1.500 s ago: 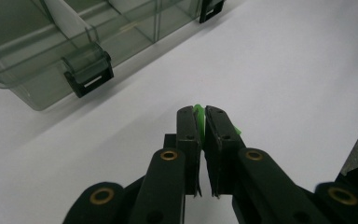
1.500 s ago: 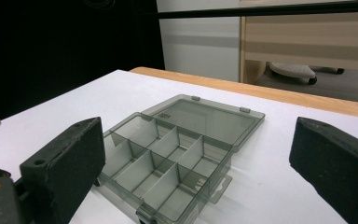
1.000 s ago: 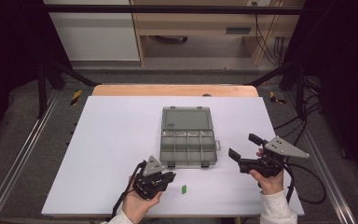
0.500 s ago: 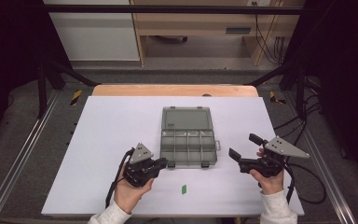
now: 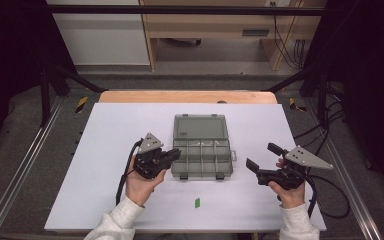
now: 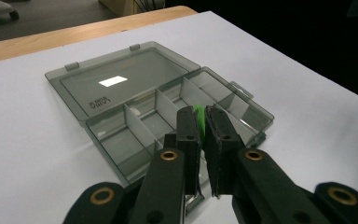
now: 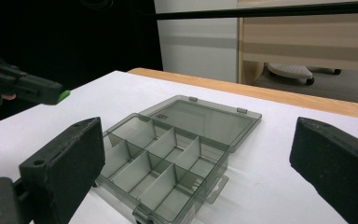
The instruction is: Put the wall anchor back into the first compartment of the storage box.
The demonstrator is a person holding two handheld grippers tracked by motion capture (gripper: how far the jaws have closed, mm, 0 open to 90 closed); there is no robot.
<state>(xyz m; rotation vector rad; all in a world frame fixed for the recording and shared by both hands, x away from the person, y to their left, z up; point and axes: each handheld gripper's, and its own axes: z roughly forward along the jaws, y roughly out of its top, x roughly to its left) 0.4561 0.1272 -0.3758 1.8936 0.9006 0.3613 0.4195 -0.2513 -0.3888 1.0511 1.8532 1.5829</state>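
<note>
High view: white table (image 5: pixel 105 150), then the grey compartment box (image 5: pixel 201 159) lying open at its centre, lid folded back flat on the far side. Left claw (image 5: pixel 174 155) now sits at the box's left edge, jaws drawn narrow on a small green piece (image 6: pixel 198 114), which the left gripper view shows pinched between them just above the near compartments. A second ago this claw was down at the table's near side, close to where a second green piece (image 5: pixel 197 202) lies, below and to the right of the claw's present spot; half a second ago it was part-way up toward the box. Judgement: pick-up done, carry nearly done, and the release into a compartment comes next, though which cell I cannot tell. Right claw (image 5: pixel 260 161) hangs off the box's right side, jaws spread wide and empty, unmoved across all three frames.
</note>
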